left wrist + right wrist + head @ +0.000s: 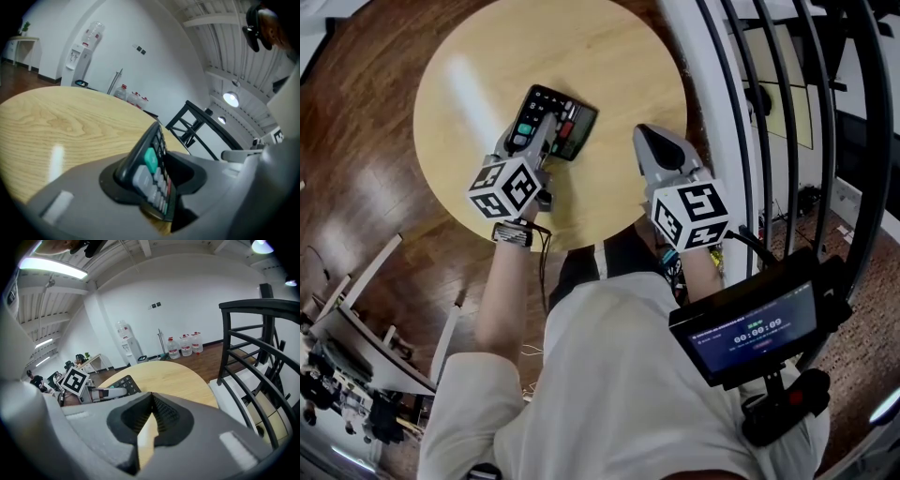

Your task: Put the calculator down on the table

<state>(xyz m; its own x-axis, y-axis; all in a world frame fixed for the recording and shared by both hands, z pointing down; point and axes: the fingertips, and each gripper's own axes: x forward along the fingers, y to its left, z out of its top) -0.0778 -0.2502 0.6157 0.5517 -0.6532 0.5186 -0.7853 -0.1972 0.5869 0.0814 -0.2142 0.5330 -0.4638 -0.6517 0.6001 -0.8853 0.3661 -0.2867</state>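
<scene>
Resting on the round wooden desk (614, 56), the calculator (570, 127) stood tilted between the left gripper's (536, 129) released jaws, leaning on one pad, clear of the other. Those jaws hid its near end. Nearby, the right gripper (649, 139) hung clenched, empty.

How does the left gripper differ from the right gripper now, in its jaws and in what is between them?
The left gripper has the calculator between its jaws; the right gripper has nothing there. The left gripper's jaws stand apart, leaving a gap beside the calculator's keys; the right gripper's jaws meet at their tips. Both point down over the round table.
</scene>
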